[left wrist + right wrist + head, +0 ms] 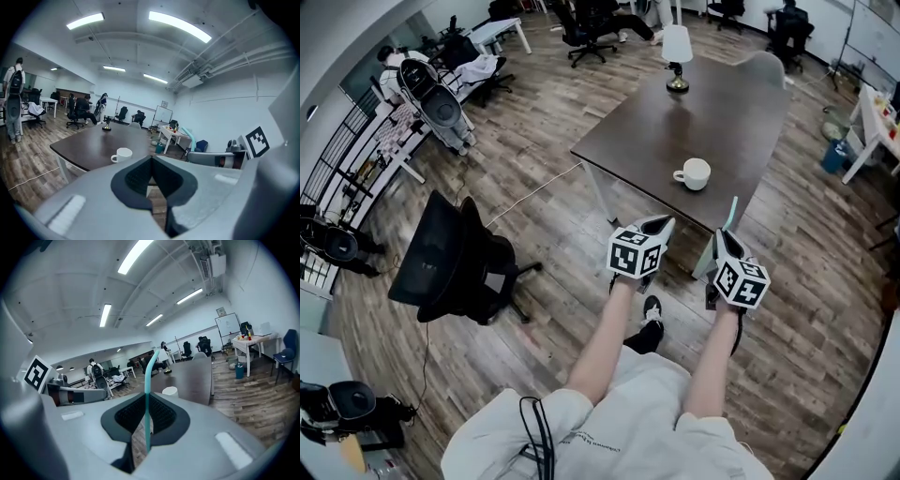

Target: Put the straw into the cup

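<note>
Right hand-held gripper [146,405] pinches the straw [147,376]; left hand-held gripper [151,161] pressed together; cup [694,173] near the bench's [675,117] near edge.

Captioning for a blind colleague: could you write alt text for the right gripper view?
The right gripper, two grey jaws with black pads, is shut on a thin teal plastic straw that stands upright between them, its top bent over. Beyond it, a white ceramic cup sits on a dark brown wooden table.

Bright ceiling strip lights [179,26], fisheye-warped edges
</note>
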Action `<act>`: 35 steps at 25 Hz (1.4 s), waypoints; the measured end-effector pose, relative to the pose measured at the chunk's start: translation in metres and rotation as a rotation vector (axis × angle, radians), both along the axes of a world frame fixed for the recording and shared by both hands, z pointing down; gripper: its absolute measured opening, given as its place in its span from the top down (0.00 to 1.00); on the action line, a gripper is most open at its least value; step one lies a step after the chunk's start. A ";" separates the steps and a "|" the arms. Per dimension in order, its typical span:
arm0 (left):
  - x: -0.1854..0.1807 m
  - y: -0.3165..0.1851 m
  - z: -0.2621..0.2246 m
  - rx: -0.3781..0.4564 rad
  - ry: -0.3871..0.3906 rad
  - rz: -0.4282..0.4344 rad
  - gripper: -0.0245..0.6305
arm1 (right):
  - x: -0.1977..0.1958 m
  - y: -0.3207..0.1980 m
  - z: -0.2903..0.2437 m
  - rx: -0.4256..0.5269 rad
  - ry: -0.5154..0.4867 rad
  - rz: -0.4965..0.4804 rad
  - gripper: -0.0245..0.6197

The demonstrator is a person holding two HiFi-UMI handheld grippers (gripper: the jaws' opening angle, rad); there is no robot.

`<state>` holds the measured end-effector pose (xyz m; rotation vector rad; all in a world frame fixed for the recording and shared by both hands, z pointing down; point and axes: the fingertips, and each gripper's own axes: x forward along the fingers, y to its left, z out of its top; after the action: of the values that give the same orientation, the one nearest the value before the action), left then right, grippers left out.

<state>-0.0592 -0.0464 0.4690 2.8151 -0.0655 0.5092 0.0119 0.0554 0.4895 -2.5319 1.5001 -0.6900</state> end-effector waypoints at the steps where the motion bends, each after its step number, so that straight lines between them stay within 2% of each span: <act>1: 0.007 -0.004 0.000 0.004 0.001 0.002 0.96 | 0.007 -0.004 0.001 0.002 -0.003 0.001 0.89; 7: 0.033 -0.039 0.002 -0.019 0.009 -0.026 0.96 | 0.042 -0.030 0.000 -0.007 -0.004 0.003 0.89; 15: 0.080 -0.081 -0.016 -0.005 0.039 -0.003 0.96 | 0.089 -0.072 -0.008 0.009 0.000 0.014 0.89; 21: 0.112 -0.092 -0.008 -0.003 0.018 0.032 0.96 | 0.121 -0.094 -0.011 0.009 0.002 0.020 0.89; 27: 0.136 -0.121 -0.006 -0.007 0.022 0.037 0.96 | 0.137 -0.129 -0.004 -0.005 0.009 -0.005 0.89; 31: 0.151 -0.134 0.003 -0.059 0.050 0.018 0.96 | 0.145 -0.141 0.007 -0.051 0.037 -0.033 0.89; 35: 0.162 -0.143 0.028 -0.073 -0.012 0.026 0.96 | 0.164 -0.147 0.022 -0.103 0.029 -0.026 0.89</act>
<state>0.1025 -0.1890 0.4973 2.7454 -0.0124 0.5236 0.1756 -0.0911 0.5114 -2.6121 1.5483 -0.7558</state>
